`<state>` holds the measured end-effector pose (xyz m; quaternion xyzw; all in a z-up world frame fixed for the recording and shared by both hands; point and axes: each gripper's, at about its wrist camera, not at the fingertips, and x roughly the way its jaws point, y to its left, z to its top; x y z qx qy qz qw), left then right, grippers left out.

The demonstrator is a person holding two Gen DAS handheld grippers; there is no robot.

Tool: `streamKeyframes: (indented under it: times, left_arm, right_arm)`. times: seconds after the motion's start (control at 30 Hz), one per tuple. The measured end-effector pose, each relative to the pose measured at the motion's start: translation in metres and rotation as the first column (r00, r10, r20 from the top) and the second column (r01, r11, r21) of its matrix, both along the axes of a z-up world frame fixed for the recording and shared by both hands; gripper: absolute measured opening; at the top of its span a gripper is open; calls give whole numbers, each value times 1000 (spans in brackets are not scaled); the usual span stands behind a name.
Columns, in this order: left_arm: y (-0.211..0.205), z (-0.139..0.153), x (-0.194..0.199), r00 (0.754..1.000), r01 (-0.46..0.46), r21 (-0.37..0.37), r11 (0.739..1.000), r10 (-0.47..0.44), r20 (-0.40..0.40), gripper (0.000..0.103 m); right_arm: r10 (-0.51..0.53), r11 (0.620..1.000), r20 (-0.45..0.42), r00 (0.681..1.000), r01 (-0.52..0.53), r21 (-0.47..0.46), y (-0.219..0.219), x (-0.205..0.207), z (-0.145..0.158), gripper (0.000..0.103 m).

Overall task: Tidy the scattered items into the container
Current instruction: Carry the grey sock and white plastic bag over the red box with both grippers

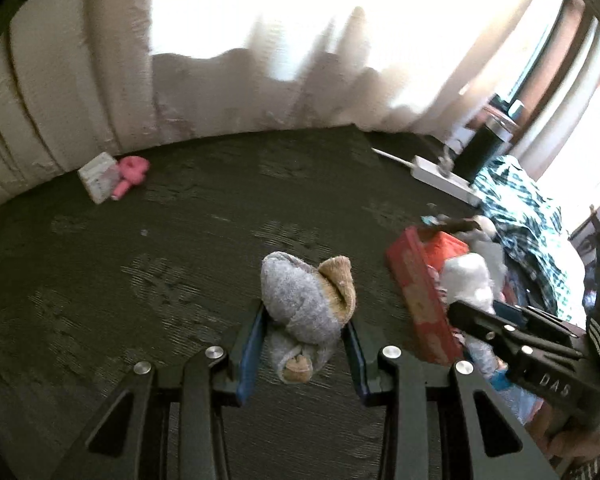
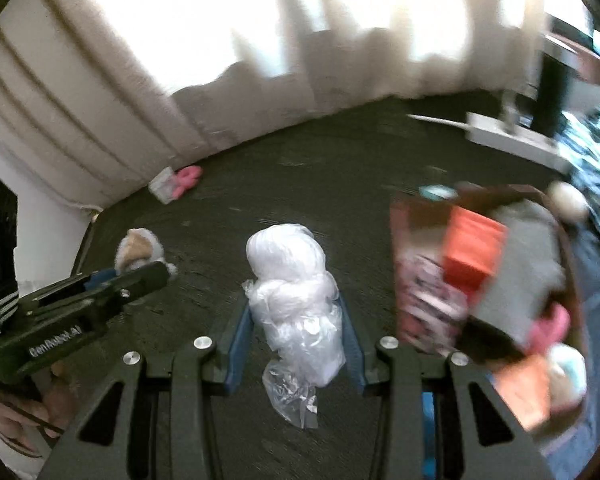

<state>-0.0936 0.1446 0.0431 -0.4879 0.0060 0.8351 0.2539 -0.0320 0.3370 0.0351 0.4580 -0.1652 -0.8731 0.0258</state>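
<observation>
So both grippers are carrying something over the dark carpet right now. The left gripper is squeezing a rolled-up grey and tan sock bundle between its blue-padded fingers, jaws closed in on it from both sides, and the bundle is sticking out past the tips with a bit hanging down below. The right gripper is doing the same with a scrunched white plastic bag, jaws clamped onto its middle while the clear tail end is dangling toward the camera. The container, a red cardboard box, is sitting just to the right of both grippers, and it's already looking pretty stuffed: an orange packet, something grey, pink bits, all kind of blurry in the right wrist view. Way back by the curtain a small white box and a pink toy are lying touching each other on the floor. A white power strip and a teal patterned cloth are sitting off to the right, behind the box.
</observation>
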Motion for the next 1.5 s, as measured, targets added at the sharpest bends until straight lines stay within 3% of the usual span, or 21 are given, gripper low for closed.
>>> streamKeyframes:
  times: [0.33,0.5,0.77,1.03,1.5]
  left_arm:
    - [65,14,42,999,33,-9,999,-34,-18,39]
    - [87,16,57,999,30,-25,999,-30,-25,39]
    - [100,21,65,999,-13,-38,999,12,-36,39]
    - [129,14,57,1000,2,-24,1000,-3,-6,39]
    - [186,0,10,1000,28,-46,999,-28,-14,40]
  right_arm:
    - [-203,979,22,979,203,20,120,60,-5,44]
    - [-197,980,37,980,195,36,149,55,-15,45]
    - [-136,990,64,989,133,55,151,44,-33,45]
    - [-67,994,75,995,60,91,151,36,-43,45]
    - [-17,998,70,997,14,53,156,39,-44,53]
